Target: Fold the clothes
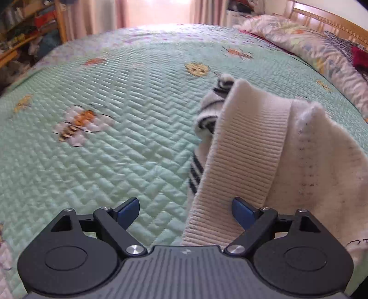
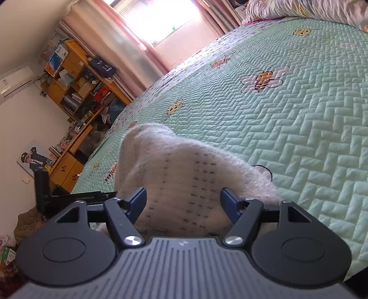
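Note:
A cream knit sweater (image 1: 250, 147) with dark stripes lies bunched on the green quilted bedspread (image 1: 115, 142). Its ribbed hem band runs up between the fingers of my left gripper (image 1: 185, 207), whose jaws stand wide apart; the band touches the right blue pad (image 1: 241, 210). In the right wrist view the fuzzy inner side of the sweater (image 2: 181, 174) lies between the fingers of my right gripper (image 2: 182, 200), also spread wide, with the cloth loose between the pads.
The bedspread (image 2: 287, 110) has bee and flower prints. A floral duvet (image 1: 310, 43) and wooden headboard (image 1: 329, 20) lie at the far right. Cluttered wooden shelves (image 2: 76, 85) and pink curtains (image 2: 128, 46) stand beyond the bed's left edge.

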Tool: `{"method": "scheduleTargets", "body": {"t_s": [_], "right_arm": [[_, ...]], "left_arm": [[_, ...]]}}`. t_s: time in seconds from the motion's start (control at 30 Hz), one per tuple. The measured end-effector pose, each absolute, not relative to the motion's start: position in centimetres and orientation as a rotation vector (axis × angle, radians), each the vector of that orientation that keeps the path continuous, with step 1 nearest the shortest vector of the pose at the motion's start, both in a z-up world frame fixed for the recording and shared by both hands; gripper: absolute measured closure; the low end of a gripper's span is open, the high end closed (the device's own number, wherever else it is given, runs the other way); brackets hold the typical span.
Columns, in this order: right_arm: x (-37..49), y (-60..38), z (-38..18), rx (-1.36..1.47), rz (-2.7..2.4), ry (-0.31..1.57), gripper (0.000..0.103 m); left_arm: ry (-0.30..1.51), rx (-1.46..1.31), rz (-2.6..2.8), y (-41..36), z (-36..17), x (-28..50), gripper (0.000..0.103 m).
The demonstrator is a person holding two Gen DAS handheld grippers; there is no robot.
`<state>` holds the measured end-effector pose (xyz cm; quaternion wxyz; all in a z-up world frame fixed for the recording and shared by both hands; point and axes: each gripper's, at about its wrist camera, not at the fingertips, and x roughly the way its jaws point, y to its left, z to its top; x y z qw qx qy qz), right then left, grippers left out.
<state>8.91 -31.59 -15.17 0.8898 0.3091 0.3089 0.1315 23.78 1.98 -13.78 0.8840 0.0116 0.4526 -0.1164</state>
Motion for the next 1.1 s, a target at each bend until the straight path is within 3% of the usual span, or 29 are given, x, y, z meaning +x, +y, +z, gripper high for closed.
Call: {"method": "scheduleTargets", "body": {"t_s": [0.03, 0.07, 0.1, 0.17, 0.33, 0.57, 0.63, 0.8, 0.9, 1.1], "right_arm": [[8.8, -31.8, -15.3, 0.644, 0.269, 0.644, 0.031], [8.8, -32.0, -15.3, 0.647, 0.265, 0.647, 0.031], [8.7, -32.2, -15.5, 0.651, 0.261, 0.649, 0.031], [8.5, -32.5, -15.8, 0.659, 0.252, 0.652, 0.031], [8.2, -32.9, -16.1, 0.674, 0.236, 0.632, 0.031], [7.6, -33.8, -16.2, 0.689, 0.187, 0.603, 0.031], [7.4, -34.6, -16.5, 0.709, 0.17, 0.603, 0.031], [6.5, -36.2, -17.0, 0.745, 0.131, 0.596, 0.031], [6.4, -36.8, -17.0, 0.746, 0.108, 0.592, 0.03], [8.7, -36.6, -14.8, 0.744, 0.23, 0.545, 0.03]], "left_arm": [[0.955, -0.011, -0.269, 2.2, -14.2, 24.2, 0.021], [0.971, -0.055, -0.318, 2.3, -14.4, 24.5, 0.056], [0.994, -0.109, -0.373, 2.3, -14.5, 24.5, 0.078], [0.971, -0.097, -0.387, 1.5, -13.8, 23.8, 0.091], [0.888, -0.071, -0.439, -1.5, -10.0, 20.7, 0.094], [0.754, 0.08, -0.706, -12.5, -4.0, 15.7, 0.097], [0.754, 0.164, -0.729, -16.2, -4.6, 14.7, 0.096], [0.993, 0.17, -0.765, -20.5, -11.6, 16.4, 0.096], [1.0, 0.233, -0.741, -21.3, -14.0, 15.4, 0.097], [0.939, 0.28, -0.801, -20.4, -13.5, 12.9, 0.083]]}}
